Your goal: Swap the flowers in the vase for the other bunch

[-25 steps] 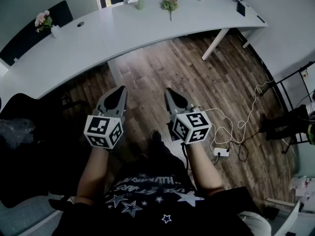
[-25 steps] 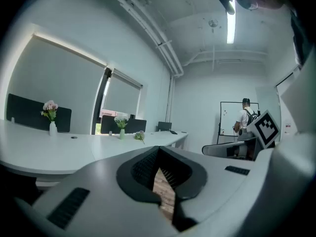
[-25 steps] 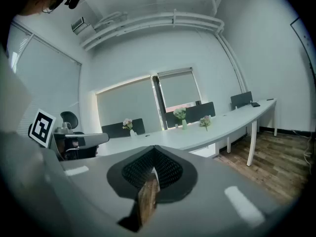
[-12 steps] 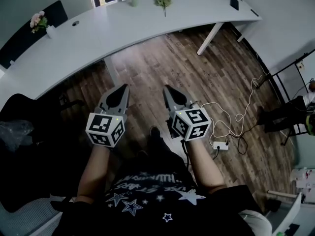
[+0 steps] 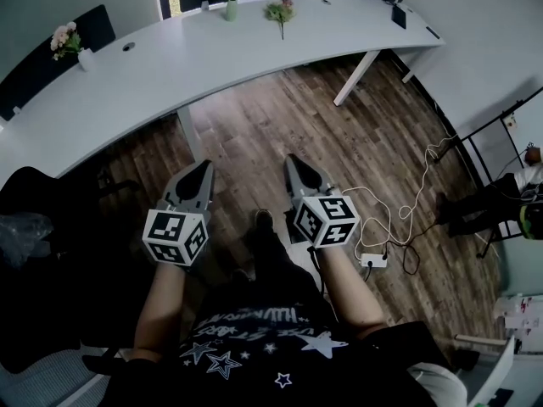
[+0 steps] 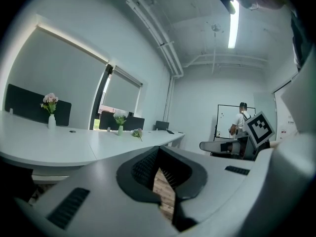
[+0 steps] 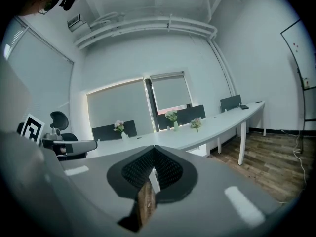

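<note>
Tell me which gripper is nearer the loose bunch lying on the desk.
Right. The right gripper points almost straight at the loose bunch; the left gripper is offset to its left. Both are far off.

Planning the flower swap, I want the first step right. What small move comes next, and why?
Probably step toward the white table: the green vase and the loose bunch sit far across it, while the left tool and right tool are shut and empty over the floor.
</note>
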Tool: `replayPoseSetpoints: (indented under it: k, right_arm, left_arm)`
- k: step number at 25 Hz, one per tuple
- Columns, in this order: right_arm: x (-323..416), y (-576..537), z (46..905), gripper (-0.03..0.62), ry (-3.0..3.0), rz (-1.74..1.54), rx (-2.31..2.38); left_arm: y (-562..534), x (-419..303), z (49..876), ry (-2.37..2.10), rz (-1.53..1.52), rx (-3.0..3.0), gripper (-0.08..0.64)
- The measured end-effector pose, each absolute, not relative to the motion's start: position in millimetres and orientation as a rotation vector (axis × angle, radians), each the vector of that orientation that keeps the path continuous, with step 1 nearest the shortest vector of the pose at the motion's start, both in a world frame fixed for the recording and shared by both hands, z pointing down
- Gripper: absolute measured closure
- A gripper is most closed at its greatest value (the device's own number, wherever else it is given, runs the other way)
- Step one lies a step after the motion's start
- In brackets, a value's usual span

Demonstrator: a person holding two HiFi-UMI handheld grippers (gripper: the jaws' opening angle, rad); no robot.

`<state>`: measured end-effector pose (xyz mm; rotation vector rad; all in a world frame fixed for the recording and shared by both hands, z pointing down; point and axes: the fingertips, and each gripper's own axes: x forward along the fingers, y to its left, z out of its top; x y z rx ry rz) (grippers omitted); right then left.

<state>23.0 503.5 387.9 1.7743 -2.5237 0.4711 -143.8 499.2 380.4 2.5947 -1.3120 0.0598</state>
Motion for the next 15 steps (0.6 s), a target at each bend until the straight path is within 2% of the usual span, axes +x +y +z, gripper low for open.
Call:
replayPoseSetpoints:
  k: [15]
  right_arm:
    - [18, 420, 407, 0.589, -2.569, 0.526, 1.718]
  left_arm:
    - [434, -156, 394, -1.393, 0.104, 2.559, 0.552]
